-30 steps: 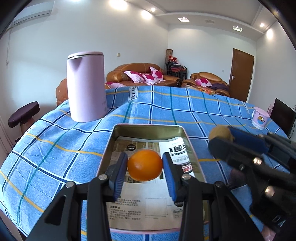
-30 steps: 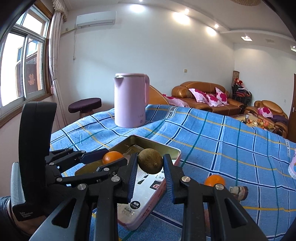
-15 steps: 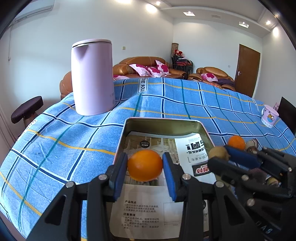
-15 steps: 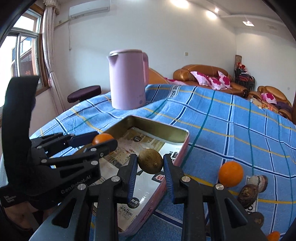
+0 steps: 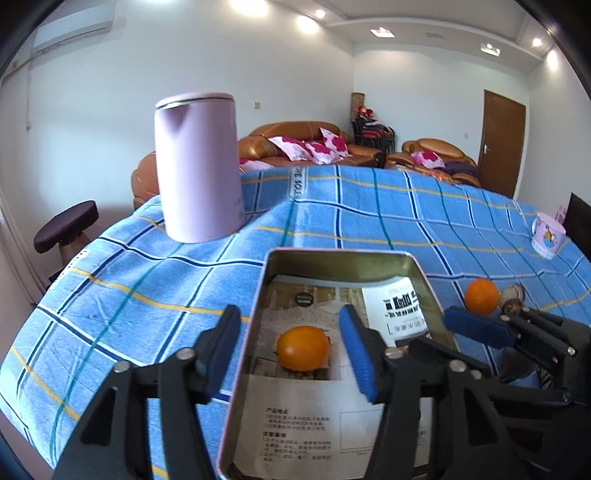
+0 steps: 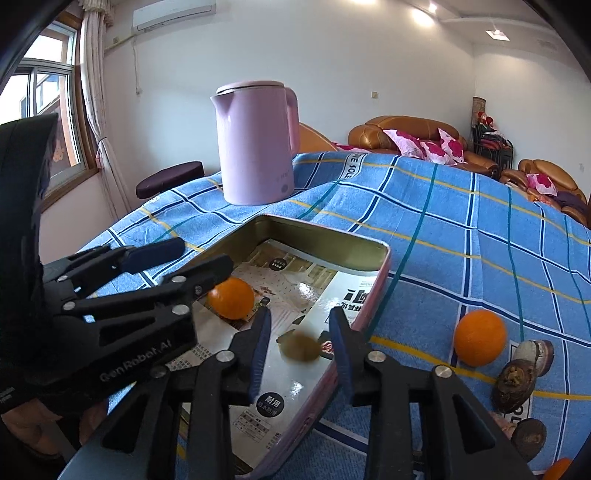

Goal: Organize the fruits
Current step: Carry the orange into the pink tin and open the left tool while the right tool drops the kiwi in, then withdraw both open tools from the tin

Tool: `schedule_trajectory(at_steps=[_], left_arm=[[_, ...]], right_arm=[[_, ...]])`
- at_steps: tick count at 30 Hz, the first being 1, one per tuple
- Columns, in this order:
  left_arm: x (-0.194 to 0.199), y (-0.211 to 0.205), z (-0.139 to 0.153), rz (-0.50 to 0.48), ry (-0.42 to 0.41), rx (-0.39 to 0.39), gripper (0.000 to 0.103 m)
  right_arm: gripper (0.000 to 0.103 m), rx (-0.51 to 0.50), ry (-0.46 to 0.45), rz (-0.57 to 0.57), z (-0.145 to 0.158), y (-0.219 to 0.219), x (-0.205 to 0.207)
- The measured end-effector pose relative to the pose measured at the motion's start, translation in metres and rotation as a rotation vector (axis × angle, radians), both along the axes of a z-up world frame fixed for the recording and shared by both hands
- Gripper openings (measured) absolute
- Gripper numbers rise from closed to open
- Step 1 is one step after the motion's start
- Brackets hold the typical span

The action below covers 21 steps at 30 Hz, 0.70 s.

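Both tools open, fruit released into the tin point(image 6: 380, 275).
Left tool point(image 5: 291, 349) above orange point(image 5: 303, 348), right tool point(image 6: 299, 349) above brown fruit point(image 6: 300, 345); next we fetch the loose orange point(image 6: 479, 338).

Pink kettle point(image 5: 197, 168) upright on blue checked cloth point(image 5: 369, 206), behind the tin's far left corner, apart from it. Small pink cup point(image 5: 547, 236) near the cloth's far right edge. Behind the table, 2 brown sofas point(image 5: 306, 142) with pink flowered cushions point(image 5: 306, 149). Dark stool point(image 5: 66, 227) at left, brown door point(image 5: 502, 144) at right. Window point(image 6: 48, 99) with curtain, air conditioner point(image 6: 173, 11) high on the wall.
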<state>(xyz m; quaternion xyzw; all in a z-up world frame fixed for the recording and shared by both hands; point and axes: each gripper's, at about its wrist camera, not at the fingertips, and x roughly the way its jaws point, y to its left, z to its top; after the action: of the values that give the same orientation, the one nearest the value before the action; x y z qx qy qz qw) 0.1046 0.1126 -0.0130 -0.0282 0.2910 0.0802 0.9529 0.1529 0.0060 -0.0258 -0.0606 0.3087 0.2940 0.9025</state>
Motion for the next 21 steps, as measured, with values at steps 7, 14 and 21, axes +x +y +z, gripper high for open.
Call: schedule_trajectory(at_steps=[7,14,21], left_arm=[[-0.018,-0.003,0.015,0.001,-0.063,-0.041,0.077],[-0.035,-0.023,0.019,-0.041,-0.087,-0.072,0.082],[-0.054,-0.071,0.009,-0.151,-0.077,-0.086,0.085]], right_arm=[[0.068,0.04,-0.016,-0.025,0.011,-0.019,-0.014],[0.068,0.004,-0.103,-0.068,0.018,-0.055,-0.048],[0.068,-0.055,-0.116,-0.264,0.004,-0.132,-0.076]])
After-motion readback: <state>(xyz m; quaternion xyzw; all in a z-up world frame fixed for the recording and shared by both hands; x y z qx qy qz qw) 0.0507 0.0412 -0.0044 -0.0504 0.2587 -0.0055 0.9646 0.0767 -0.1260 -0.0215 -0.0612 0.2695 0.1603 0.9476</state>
